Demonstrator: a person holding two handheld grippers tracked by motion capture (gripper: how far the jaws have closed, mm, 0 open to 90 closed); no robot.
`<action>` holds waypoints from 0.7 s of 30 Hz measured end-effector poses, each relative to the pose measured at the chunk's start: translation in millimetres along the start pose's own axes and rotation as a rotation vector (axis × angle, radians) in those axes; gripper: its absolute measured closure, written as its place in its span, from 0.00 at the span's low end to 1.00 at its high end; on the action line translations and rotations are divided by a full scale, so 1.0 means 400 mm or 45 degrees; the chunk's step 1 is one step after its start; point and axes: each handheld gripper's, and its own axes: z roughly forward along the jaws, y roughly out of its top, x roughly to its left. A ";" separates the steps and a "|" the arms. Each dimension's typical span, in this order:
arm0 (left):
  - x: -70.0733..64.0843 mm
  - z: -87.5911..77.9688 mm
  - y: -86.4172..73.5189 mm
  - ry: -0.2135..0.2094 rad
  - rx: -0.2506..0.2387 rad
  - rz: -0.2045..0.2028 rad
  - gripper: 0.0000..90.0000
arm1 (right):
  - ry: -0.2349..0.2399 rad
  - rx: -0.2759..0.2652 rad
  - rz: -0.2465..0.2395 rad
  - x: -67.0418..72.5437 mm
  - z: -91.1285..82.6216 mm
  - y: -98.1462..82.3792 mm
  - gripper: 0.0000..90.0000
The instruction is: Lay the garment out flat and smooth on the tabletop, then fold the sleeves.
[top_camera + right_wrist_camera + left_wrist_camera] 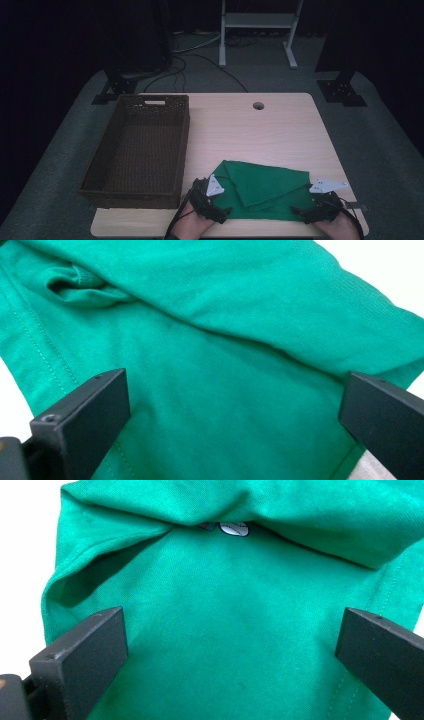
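- Green cloth (pixel 265 187), folded, flat on the desk (pixel 280 125) at its near edge, between the two grippers and reaching under both.
- Left gripper (pixel 223 214) low at the cloth's near left corner, jaws spread wide, nothing clamped.
- Seen from the left gripper view: cloth (pixel 235 625) straight ahead and beneath the gap between the jaws; a rolled fold across the far side, with a small white printed patch (pixel 234 528) peeking out from under it.
- Right gripper (pixel 299 212) low at the cloth's near right corner, jaws likewise wide apart, gripping nothing.
- Seen from the right gripper view: cloth (pixel 225 390) under and beyond the jaws, a stitched hem running along the left, an upper layer lying diagonally across the far side.
- Wicker basket (pixel 137 150) well off to the left of the left gripper, clear of the cloth.
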 end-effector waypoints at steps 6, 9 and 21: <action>-0.009 -0.011 -0.011 0.001 0.000 -0.001 0.00 | 0.007 -0.003 -0.008 0.013 -0.003 -0.004 0.00; -0.009 -0.013 -0.012 0.001 0.001 -0.003 0.00 | 0.008 -0.005 -0.009 0.014 -0.003 -0.005 0.00; -0.009 -0.015 -0.014 0.000 -0.001 -0.005 0.00 | 0.023 -0.027 0.015 0.007 -0.014 -0.003 0.00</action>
